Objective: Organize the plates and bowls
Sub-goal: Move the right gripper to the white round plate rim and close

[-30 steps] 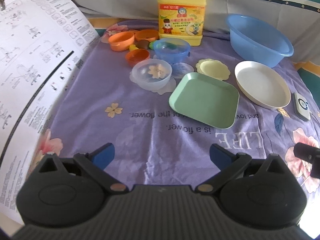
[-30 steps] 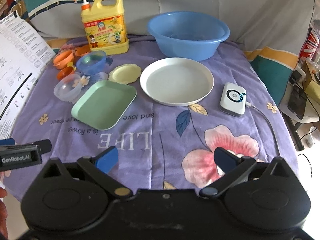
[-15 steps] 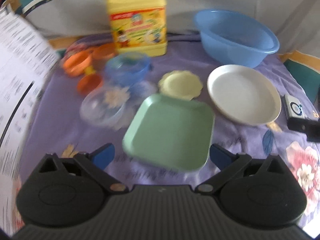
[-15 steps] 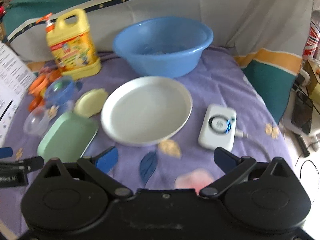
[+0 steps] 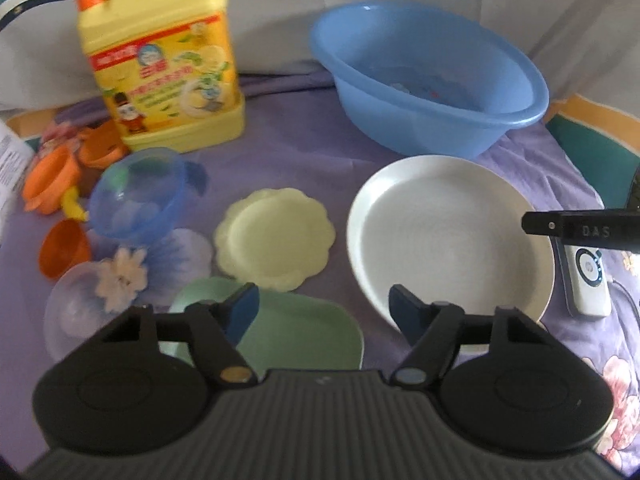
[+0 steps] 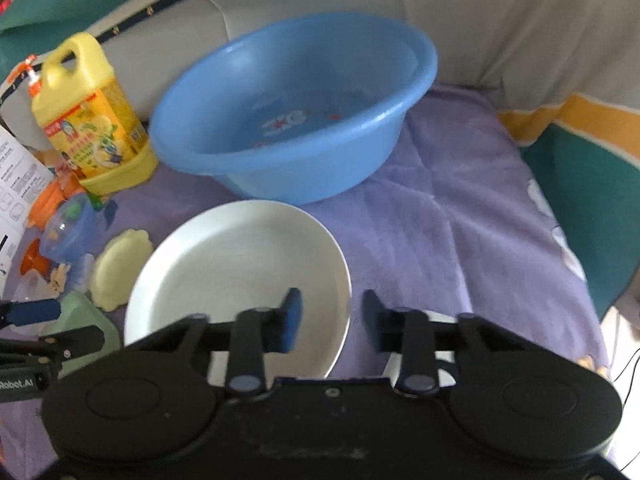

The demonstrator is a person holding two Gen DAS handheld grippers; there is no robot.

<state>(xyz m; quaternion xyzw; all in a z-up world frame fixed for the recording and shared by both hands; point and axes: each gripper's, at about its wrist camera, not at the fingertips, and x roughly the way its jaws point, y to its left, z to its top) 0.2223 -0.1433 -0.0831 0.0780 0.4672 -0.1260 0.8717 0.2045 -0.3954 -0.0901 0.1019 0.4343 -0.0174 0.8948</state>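
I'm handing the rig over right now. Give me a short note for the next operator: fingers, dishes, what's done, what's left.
Left gripper: jaws just been closing, nothing gripped, over the green plate.
Right gripper: jaws just been closing; the white plate rim sits between its fingers, pads not seen pressing.
Yellow plate, blue bowl and clear bowl lie separately on the cloth; blue basin behind.
Done: nothing stacked.
Left: gather all plates and bowls.

I see white plate (image 5: 448, 236) flat on purple cloth, w/ green plate (image 5: 304, 332) & yellow plate (image 5: 276, 236) to its left, clear blue bowl (image 5: 138, 196) tilted, orange bowls (image 5: 52, 184) beyond, blurry.
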